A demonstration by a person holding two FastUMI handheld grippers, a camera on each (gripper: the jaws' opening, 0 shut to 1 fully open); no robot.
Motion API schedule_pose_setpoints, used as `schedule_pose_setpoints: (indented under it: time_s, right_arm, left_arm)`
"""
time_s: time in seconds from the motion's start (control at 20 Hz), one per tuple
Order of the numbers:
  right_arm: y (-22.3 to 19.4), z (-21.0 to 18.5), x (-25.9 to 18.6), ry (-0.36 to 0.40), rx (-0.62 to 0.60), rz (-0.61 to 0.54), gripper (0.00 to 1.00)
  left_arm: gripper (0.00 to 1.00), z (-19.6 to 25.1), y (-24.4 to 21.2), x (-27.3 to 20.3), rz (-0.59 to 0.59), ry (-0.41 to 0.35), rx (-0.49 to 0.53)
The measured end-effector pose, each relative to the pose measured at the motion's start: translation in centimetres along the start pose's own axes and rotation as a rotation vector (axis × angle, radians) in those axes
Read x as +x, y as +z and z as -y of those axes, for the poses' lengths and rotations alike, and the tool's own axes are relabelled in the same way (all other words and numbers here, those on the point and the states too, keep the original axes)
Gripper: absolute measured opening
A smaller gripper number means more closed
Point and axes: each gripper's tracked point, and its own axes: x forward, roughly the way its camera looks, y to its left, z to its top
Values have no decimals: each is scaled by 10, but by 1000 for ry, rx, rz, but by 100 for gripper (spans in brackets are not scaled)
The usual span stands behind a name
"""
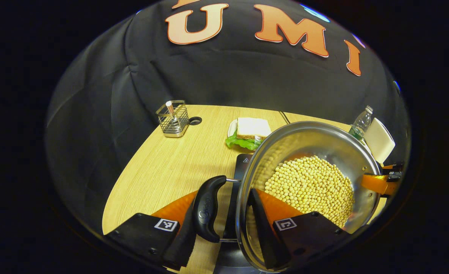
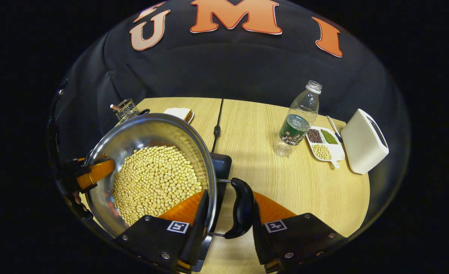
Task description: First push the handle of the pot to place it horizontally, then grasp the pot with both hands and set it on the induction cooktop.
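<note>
You have the pot (image 1: 308, 182) gripped on both sides: left gripper (image 1: 224, 224) and right gripper (image 2: 226, 219) each clamp rim and black handle (image 2: 241, 207). Pot hangs tilted over the induction cooktop (image 2: 220, 163); setting it down remains.

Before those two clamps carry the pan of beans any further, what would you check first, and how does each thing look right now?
1. Left hand-held gripper astride pot rim and its black handle: ok; firm pressure, cannot tell.
2. Right hand-held gripper straddles the rim and the other black handle: ok; firm pressure, cannot tell.
3. Pot level: cannot tell; it looks tipped, perhaps from the fisheye lens.
4. Soybeans inside, below the rim: ok.
5. Induction cooktop beneath the pot: ok, dark edge visible under it; centring, cannot tell.
6. Water bottle and bean tray stand apart from the pot: ok.
</note>
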Motion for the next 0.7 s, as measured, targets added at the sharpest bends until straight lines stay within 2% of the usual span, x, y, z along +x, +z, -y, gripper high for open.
schedule_pose_setpoints:
  time_s: [0.1, 0.15, 0.2, 0.25, 0.3, 0.6, 0.65, 0.7]
  right_arm:
    - [-1, -1, -3, 2, 0, 3, 58]
    - [-3, -1, -3, 3, 4, 1, 53]
    - [-4, -2, -3, 3, 4, -9, 57]
    - [1, -1, -3, 5, 10, -10, 53]
    - [4, 0, -2, 5, 11, -7, 58]
    - [5, 1, 2, 13, 38, -4, 58]
    - [5, 2, 4, 16, 34, -4, 59]
    - [7, 1, -2, 20, 46, 16, 58]
  left_arm:
    - [78, 0, -3, 0, 9, -6, -2]
    - [80, 2, -6, 1, 7, -8, -8]
    - [78, 2, -6, 1, 1, -8, -9]
    - [77, 1, 0, 0, 1, -6, -2]
    - [78, 1, 4, -2, 4, -6, -2]
    - [78, -1, 4, 0, 22, -11, -5]
    - [75, 1, 6, 1, 27, -14, -4]
    - [78, 1, 10, -2, 55, -14, 10]
